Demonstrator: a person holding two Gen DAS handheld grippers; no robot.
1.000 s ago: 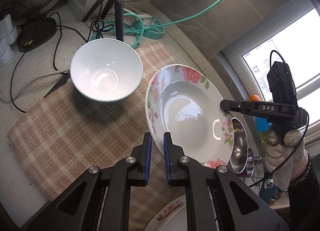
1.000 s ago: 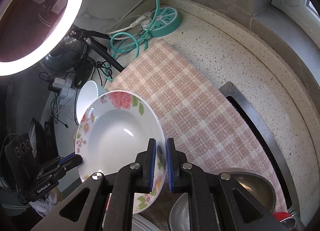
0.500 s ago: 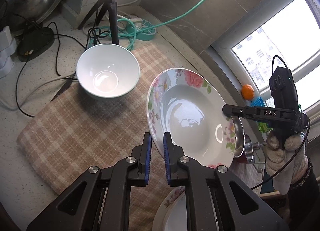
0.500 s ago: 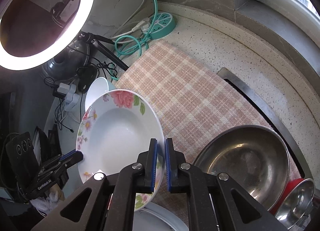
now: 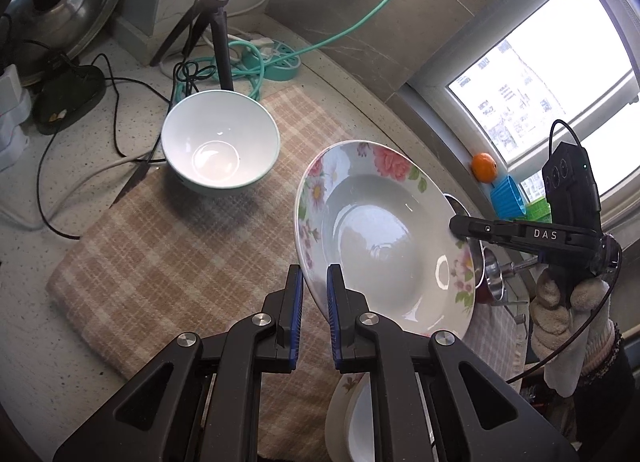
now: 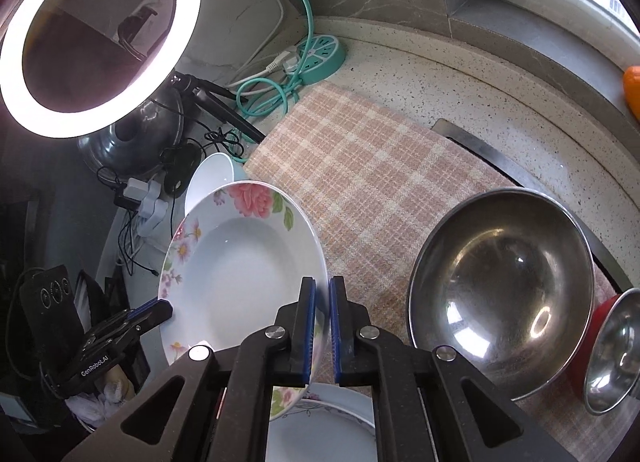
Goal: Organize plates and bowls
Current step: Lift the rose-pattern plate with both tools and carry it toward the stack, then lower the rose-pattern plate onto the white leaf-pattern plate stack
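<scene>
A floral deep plate (image 5: 384, 234) is held tilted in the air above the plaid cloth (image 5: 180, 262); it also shows in the right wrist view (image 6: 240, 262). My left gripper (image 5: 315, 286) is shut on its near rim. My right gripper (image 6: 322, 302) is shut on the opposite rim, and it shows in the left wrist view (image 5: 460, 223) at the plate's right edge. A white bowl with a green rim (image 5: 220, 147) stands upright on the cloth's far left. Another floral plate (image 5: 352, 418) lies below the held one.
A large steel bowl (image 6: 500, 290) and a smaller steel bowl (image 6: 616, 350) on a red one sit at the right. A ring light (image 6: 100, 33) on a tripod, a green power strip (image 6: 320, 57) and cables crowd the back. An orange (image 5: 484, 167) lies by the window.
Both grippers have lifted the floral plate higher and pulled it back from the cloth. The large steel bowl has come into the right wrist view.
</scene>
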